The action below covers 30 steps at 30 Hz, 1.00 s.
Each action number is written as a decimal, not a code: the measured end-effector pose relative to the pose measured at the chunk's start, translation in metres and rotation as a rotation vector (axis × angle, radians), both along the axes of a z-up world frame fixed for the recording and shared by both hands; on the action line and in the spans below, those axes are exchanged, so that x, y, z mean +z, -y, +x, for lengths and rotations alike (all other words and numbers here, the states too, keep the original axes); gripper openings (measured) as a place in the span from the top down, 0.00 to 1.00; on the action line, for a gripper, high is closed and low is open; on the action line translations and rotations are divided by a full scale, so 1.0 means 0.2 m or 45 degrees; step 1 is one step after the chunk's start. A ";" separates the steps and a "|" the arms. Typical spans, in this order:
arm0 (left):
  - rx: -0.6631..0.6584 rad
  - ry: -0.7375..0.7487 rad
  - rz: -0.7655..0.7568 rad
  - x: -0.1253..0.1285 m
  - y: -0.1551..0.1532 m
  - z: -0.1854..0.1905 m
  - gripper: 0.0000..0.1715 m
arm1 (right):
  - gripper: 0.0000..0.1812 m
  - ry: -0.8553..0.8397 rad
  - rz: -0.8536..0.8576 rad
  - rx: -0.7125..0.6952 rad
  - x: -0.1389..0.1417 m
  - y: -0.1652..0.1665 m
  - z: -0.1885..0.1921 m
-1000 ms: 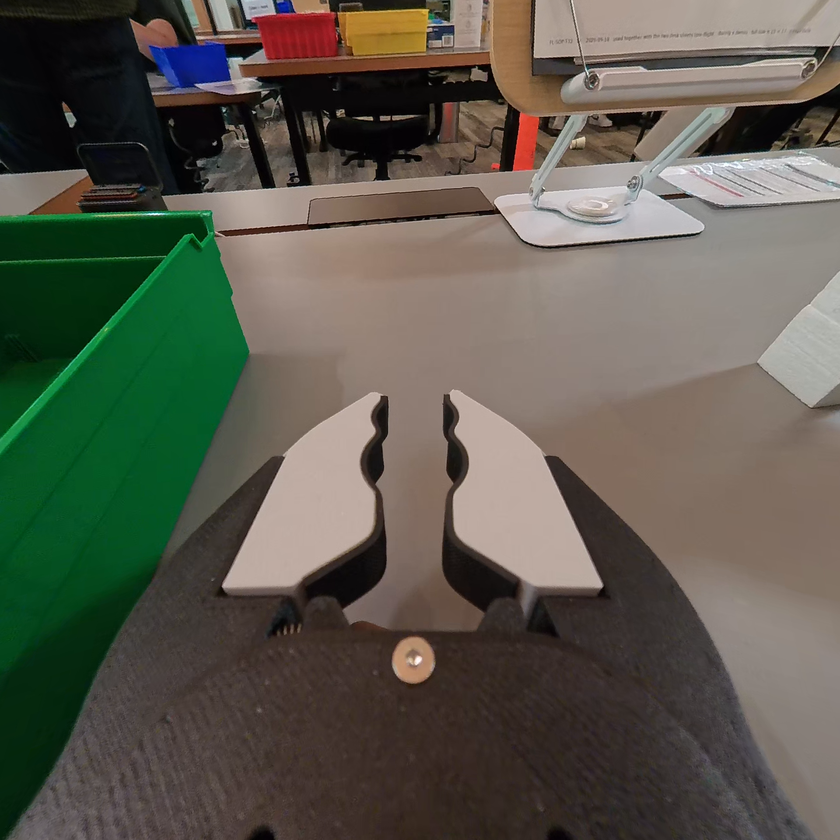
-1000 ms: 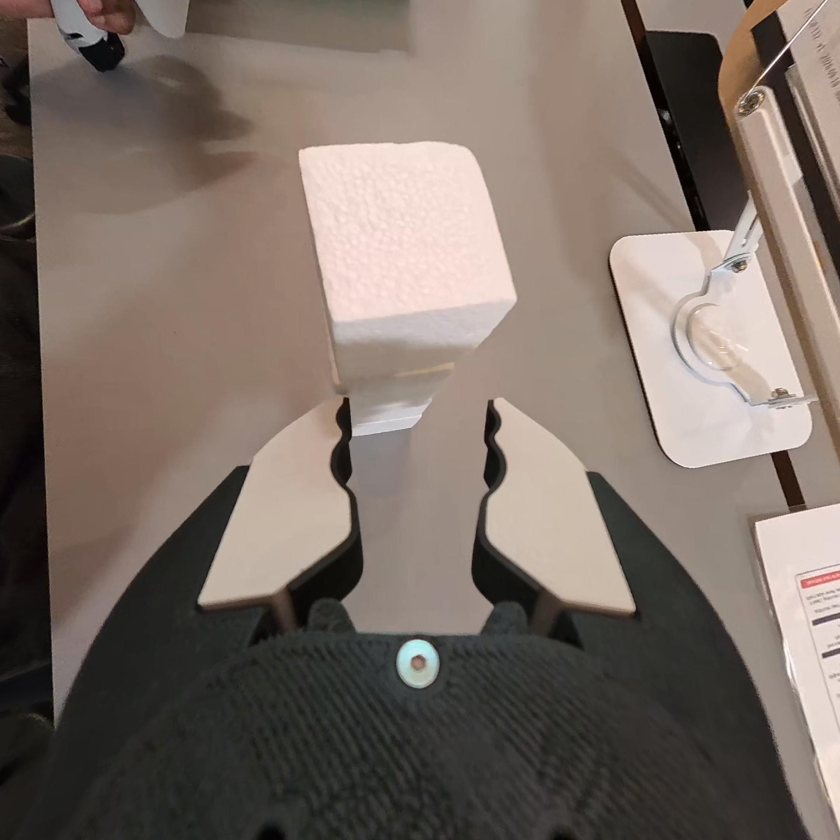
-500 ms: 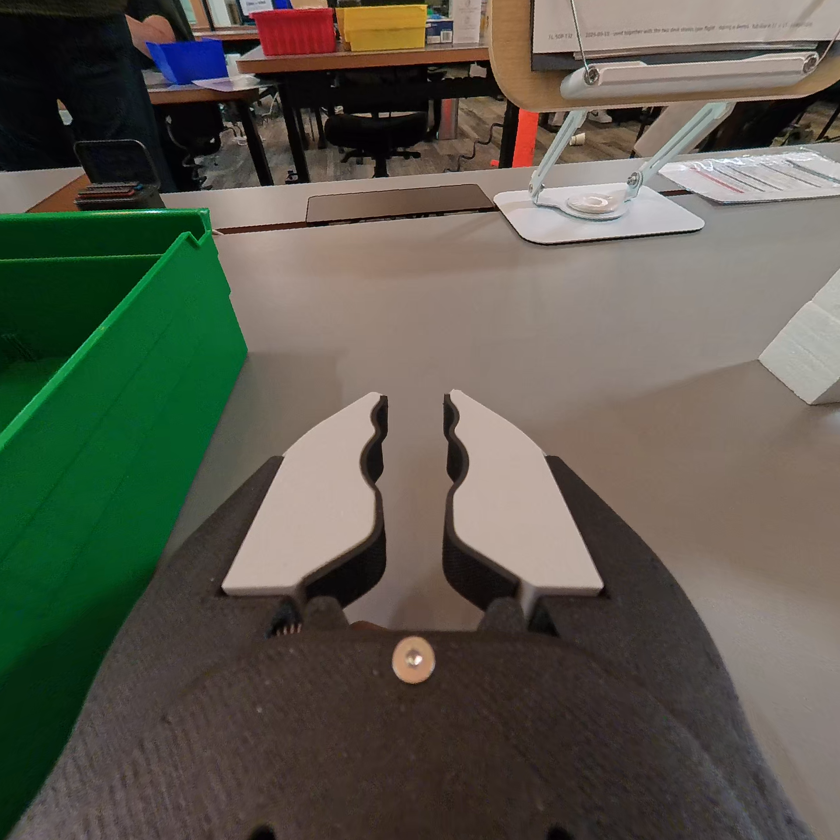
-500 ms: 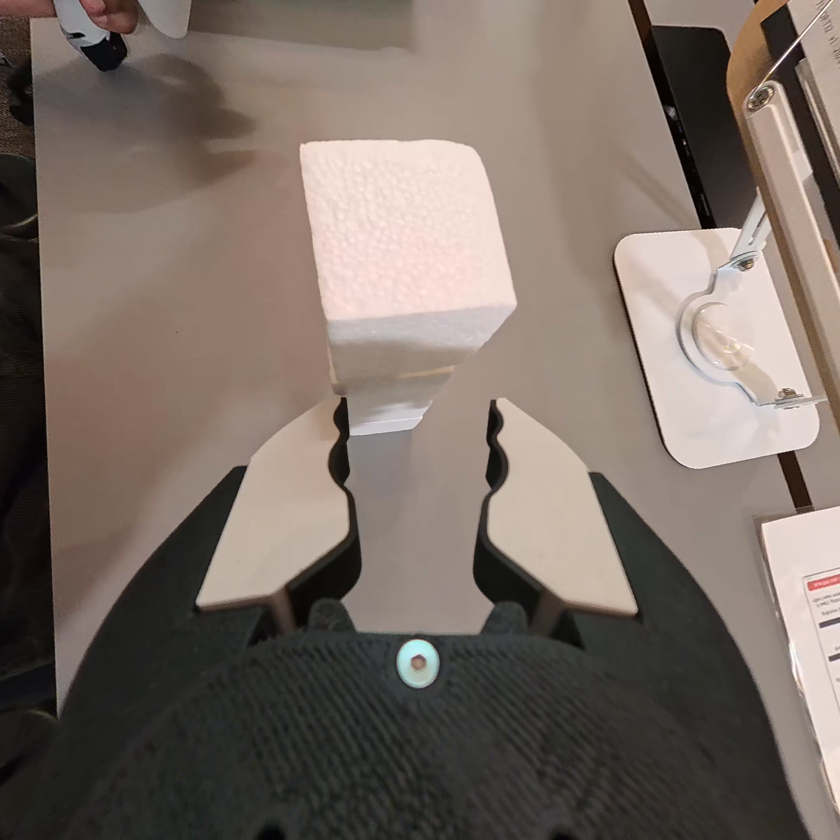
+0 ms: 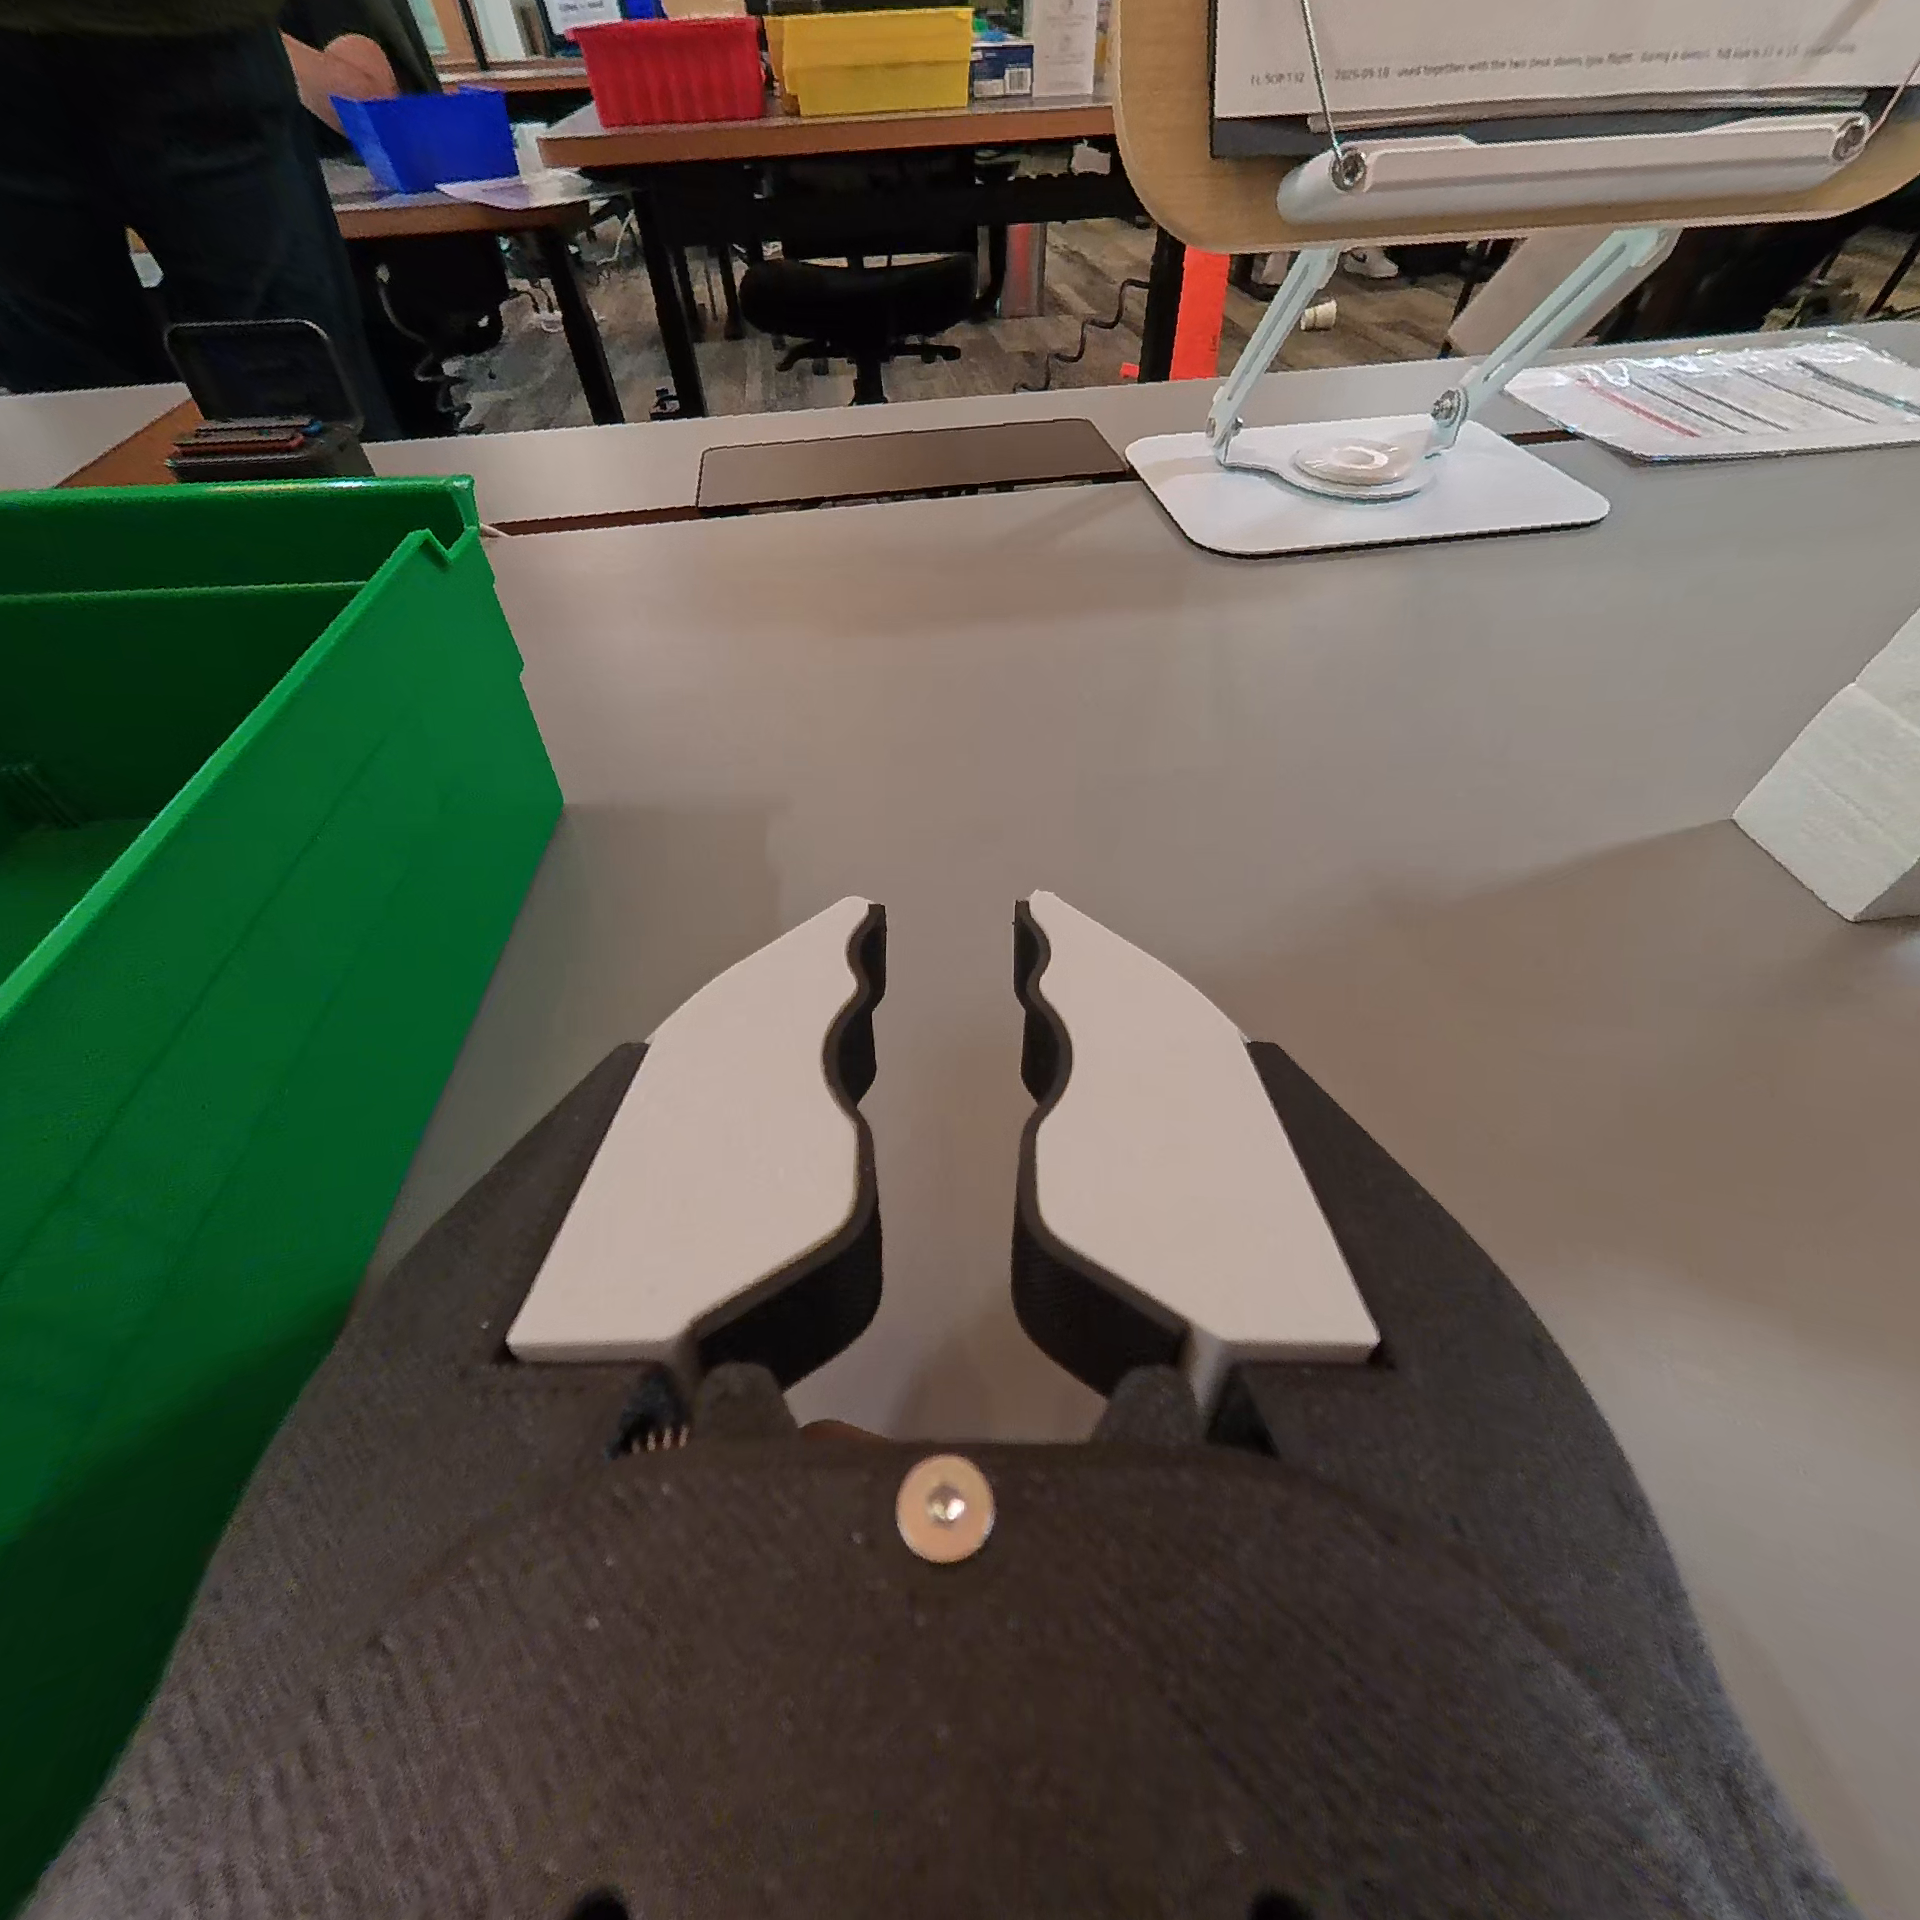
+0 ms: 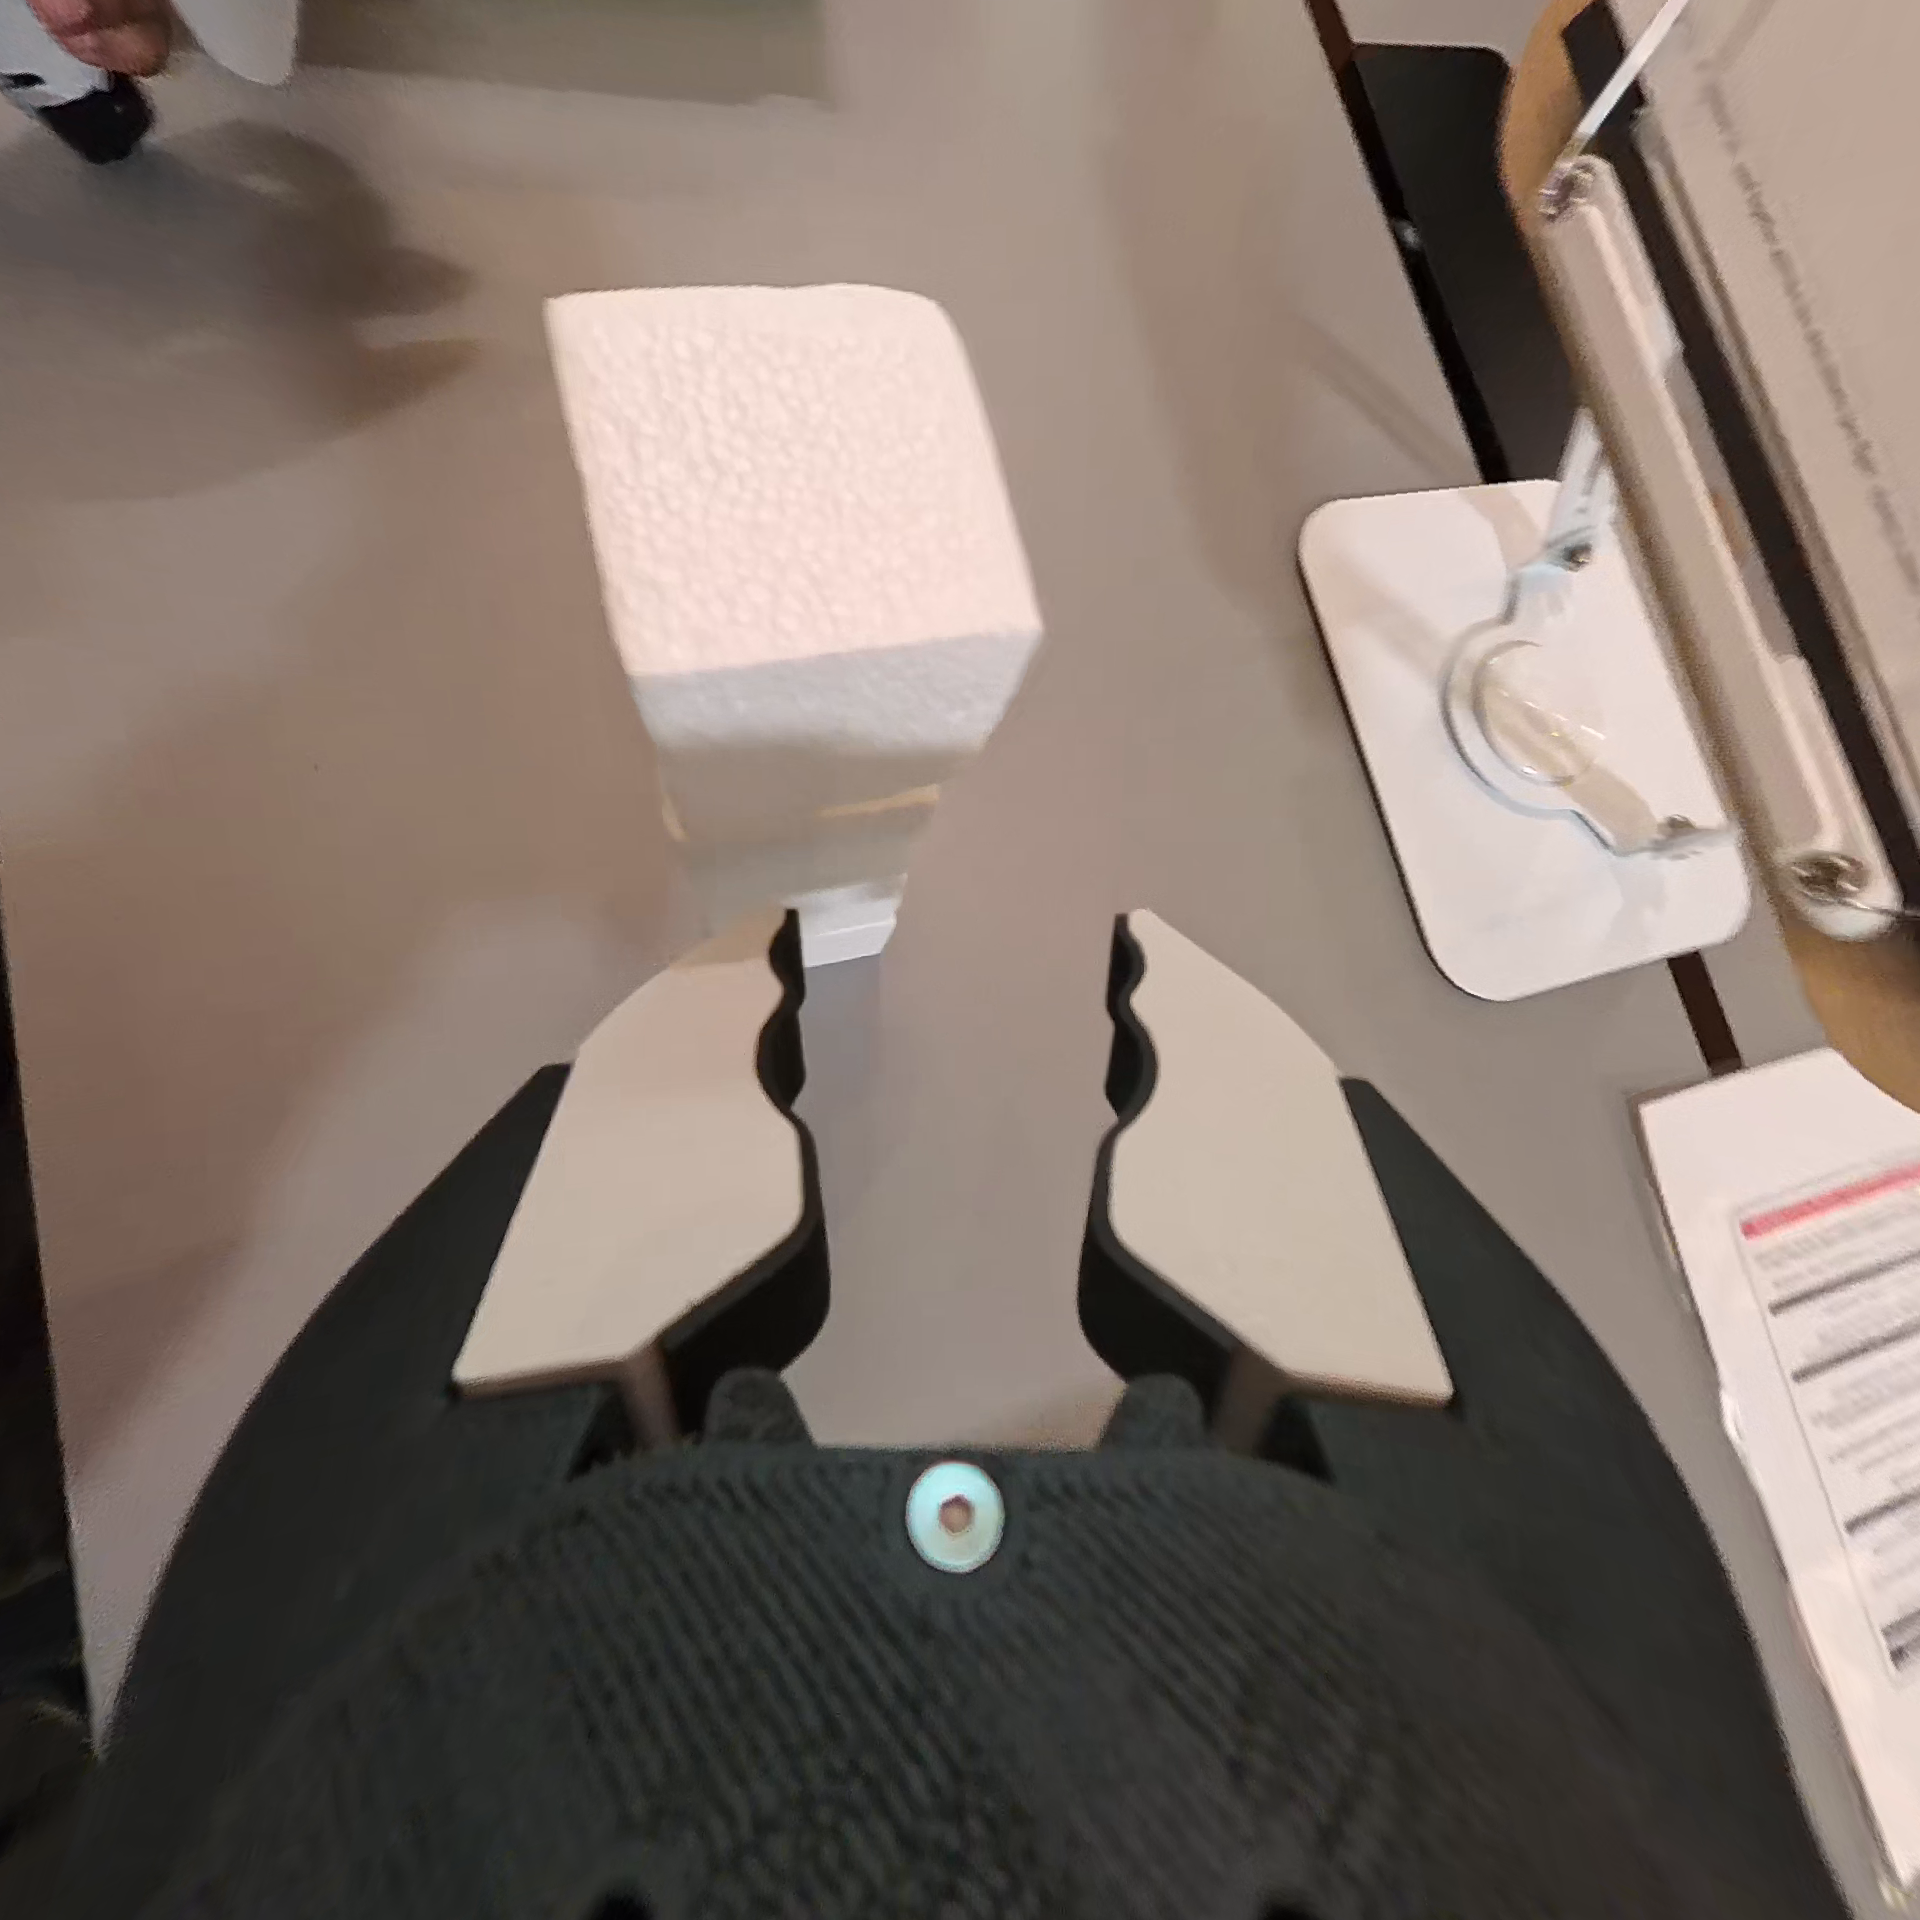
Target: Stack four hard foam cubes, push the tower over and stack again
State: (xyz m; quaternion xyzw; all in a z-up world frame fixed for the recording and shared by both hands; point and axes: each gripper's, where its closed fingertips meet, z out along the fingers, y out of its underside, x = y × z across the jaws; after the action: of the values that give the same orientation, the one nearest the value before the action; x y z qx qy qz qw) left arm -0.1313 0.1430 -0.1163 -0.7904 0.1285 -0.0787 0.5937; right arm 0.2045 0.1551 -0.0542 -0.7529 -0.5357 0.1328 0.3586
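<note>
**Both grippers empty, foam block untouched**

Your left gripper [image 5: 948,914] sits low over the grey table [image 5: 1039,727], fingers a little apart with only bare table between them. It holds nothing. The green bin [image 5: 260,883] stands just beside it on the left; as much of the bin's inside as shows looks bare, though most is hidden. Far right, a corner of the white foam block [image 5: 1849,810] rests on the table, well apart from this gripper.

Your right gripper [image 6: 956,925] looks down from above, fingers spread wide, gripping nothing. The foam block [image 6: 779,540] stands upright on the table just beyond the tips, offset toward the left finger; contact is hard to judge, and the view is slightly blurred.

To the right: the white base of a document stand [image 6: 1507,748] and a printed sheet [image 6: 1808,1351]. Far left corner: a person's hand [image 6: 104,31].

Nothing is gripped or lifted; the block rests on the table.
</note>
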 end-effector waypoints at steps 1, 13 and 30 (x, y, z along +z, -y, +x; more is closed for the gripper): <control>0.000 0.000 -0.001 0.00 0.00 0.00 0.86 | 0.70 0.008 0.016 -0.049 0.01 -0.03 0.03; 0.003 -0.010 -0.001 0.00 0.00 0.00 0.86 | 1.00 -0.039 0.132 -1.146 -0.03 -0.34 0.54; -0.017 0.005 -0.002 0.00 0.00 0.02 0.86 | 1.00 -0.800 0.340 -1.551 -0.10 -0.27 0.69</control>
State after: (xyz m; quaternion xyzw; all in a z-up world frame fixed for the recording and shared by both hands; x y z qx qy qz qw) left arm -0.1274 0.1428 -0.1159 -0.7899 0.1325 -0.0841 0.5928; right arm 0.3422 0.2089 -0.0735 -0.7946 0.0993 0.0526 0.5966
